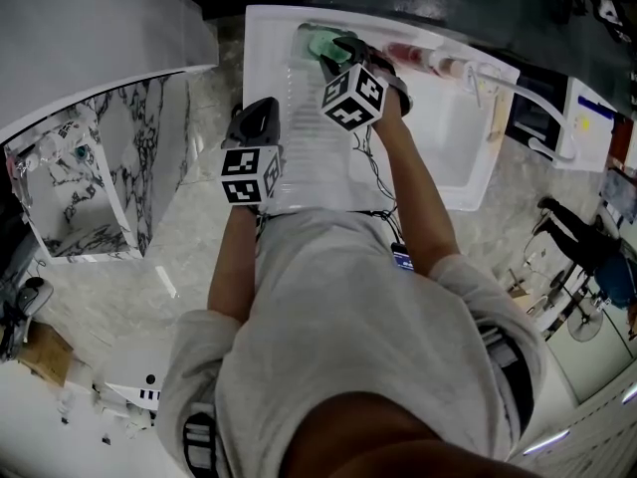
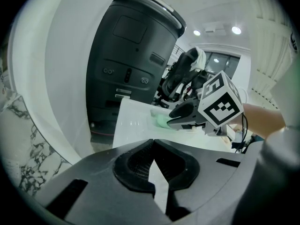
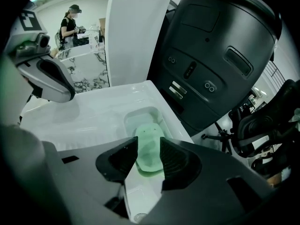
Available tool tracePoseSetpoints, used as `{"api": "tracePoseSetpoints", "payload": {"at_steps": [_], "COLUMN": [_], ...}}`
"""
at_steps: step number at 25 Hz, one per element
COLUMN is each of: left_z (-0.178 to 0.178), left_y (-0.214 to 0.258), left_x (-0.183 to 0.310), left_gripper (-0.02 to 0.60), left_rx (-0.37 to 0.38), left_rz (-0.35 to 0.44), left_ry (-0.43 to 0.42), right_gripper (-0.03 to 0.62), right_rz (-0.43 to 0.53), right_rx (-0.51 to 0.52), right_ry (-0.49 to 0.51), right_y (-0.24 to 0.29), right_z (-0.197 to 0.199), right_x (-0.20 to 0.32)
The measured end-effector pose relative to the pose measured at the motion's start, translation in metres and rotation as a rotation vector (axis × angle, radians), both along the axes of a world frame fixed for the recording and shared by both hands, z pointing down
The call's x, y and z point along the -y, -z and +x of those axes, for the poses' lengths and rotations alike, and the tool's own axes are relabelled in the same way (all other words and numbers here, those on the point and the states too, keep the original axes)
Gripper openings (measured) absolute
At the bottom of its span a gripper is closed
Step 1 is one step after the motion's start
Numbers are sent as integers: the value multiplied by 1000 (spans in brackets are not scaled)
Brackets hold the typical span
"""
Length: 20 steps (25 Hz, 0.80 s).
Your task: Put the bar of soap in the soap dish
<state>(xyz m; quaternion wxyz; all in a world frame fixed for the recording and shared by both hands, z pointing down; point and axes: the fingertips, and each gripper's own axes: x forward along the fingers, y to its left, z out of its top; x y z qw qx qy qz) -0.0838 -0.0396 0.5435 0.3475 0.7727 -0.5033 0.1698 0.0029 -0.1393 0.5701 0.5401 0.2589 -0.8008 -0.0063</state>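
Observation:
A pale green bar of soap [image 3: 150, 134] lies in the recessed soap dish [image 3: 136, 115] at the far corner of the white sink top [image 1: 299, 137]. My right gripper [image 3: 149, 145] points steeply down over it. Its jaws stand open on either side of the bar's near end, and I see no pad pressing on it. In the head view the soap [image 1: 320, 42] shows just past the right gripper [image 1: 340, 54]. My left gripper [image 1: 259, 118] hovers over the drainboard's left edge, shut and empty. From the left gripper [image 2: 153, 145] view the soap [image 2: 161, 121] sits under the right gripper [image 2: 183, 118].
A tall dark grey machine [image 3: 220, 46] stands right behind the sink top's far edge. The sink basin [image 1: 453, 142] lies to the right, with a white faucet [image 1: 542, 118] and bottles [image 1: 430, 62] near it. A marble-patterned counter [image 1: 109, 177] is at the left. A person [image 3: 70, 23] stands far off.

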Motion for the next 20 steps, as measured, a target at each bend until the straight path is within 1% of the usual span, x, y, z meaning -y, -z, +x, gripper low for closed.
{"api": "tracePoseSetpoints", "payload": {"at_steps": [7, 20], "left_z": [6, 23], "left_y": [2, 7], "left_x": [-6, -25], "left_gripper": [18, 18], "left_rx": [0, 8], "left_rz": [3, 18], "left_ry": [-11, -43], "right_gripper": [146, 145], "right_rz": [19, 33], "right_rx": [12, 27], "right_ry": [-26, -59], "right_y": [5, 11], "right_z": [7, 27], "right_x": [-8, -39]}}
